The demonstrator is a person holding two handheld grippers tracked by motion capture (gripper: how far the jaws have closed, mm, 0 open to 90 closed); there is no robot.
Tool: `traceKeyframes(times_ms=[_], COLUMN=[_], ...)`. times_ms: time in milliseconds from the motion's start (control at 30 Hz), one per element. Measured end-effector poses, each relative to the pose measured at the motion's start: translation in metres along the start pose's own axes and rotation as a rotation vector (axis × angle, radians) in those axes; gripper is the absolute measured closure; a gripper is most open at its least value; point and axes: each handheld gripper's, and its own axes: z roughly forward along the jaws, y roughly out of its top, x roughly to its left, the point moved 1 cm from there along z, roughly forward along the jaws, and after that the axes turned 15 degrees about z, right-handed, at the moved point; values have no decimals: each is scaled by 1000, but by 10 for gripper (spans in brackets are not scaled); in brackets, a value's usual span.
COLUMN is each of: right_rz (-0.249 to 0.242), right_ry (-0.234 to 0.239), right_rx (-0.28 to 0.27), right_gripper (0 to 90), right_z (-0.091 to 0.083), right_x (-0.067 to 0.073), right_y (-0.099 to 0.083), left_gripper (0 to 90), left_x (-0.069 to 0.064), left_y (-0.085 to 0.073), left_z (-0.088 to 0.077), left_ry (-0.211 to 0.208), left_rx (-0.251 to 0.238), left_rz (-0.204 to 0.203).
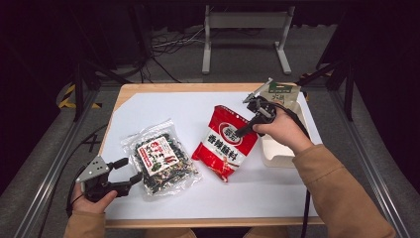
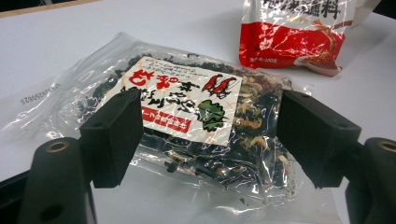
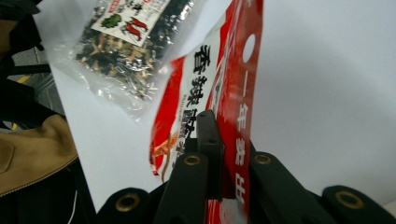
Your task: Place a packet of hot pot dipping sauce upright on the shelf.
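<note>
A dark room with cables and a metal stand on the floor surrounds a wooden table (image 1: 148, 88) covered by a white sheet. On it, right of centre, lies a glossy red-and-white plastic seasoning pouch (image 1: 225, 141), and the step in hand looks like picking it up: the right gripper (image 1: 241, 131) has its jaws clamped on the pouch's upper right edge. In the right gripper view the red top seal with its round hang hole (image 3: 249, 47) runs straight up between the closed jaws, the rest of the pouch hanging away beyond them. The next move probably calls for carrying it clear of the table toward the open beige paper bag with a green label (image 1: 282, 99) just behind the right hand, keeping the pinch firm since the slippery film could slide out. To the left, apart from the pouch, a clear plastic bag of dark dried vegetables with a red-and-white label (image 1: 159, 157) lies flat. The left gripper (image 1: 127, 173) sits just beside its near-left edge, jaws spread wide and gripping nothing; in the left gripper view the bag (image 2: 187, 121) lies between and beyond them.
</note>
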Motion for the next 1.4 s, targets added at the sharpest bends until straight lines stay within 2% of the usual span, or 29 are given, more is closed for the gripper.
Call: traceKeyframes(times_ms=[133,167,367,400,433,533,600,833,967,1067,1200,1233,1400], right_rz=[-62,-62,-138,-138,-169,-193,-200,-219,-272,-292,-323,-351,-384], right_ry=[-6,-6,-29,-29,-58,-84,-99,-95,-111,-124,-135,-137,-152], right_rx=[-8,-8,-10,-10,-6,-11,-17,-33,-39,-37,-48,-61,-69], right_gripper=[895,895,896,896,896,896,896,896,895,896,895,895,895], right_z=[-10,-10,-21,-21,-23,-26,-30,-37,-41,-43,-51,-55,-64], right_x=[18,18,42,42,49,55,57,58,60,60,57,54,50], right_y=[1,1,2,2,1,2,4,6,6,6,6,7,6], left_gripper=[238,238,237,237,236,236,237,237,237,238,238,238,238], left_x=[0,0,1,1,1,1,1,1,1,1,1,1,1], left_y=[0,0,0,0,0,0,0,0,0,0,0,0,0], left_z=[0,0,0,0,0,0,1,0,0,0,0,0,1], left_ry=[0,0,0,-1,0,-1,-2,0,1,1,1,1,2], left_rx=[1,-1,1,2,2,4,-1,-2,-2,-3,-3,-3,-3], left_rz=[3,7,7,5,3,3,0,4,8,5,5,0,2])
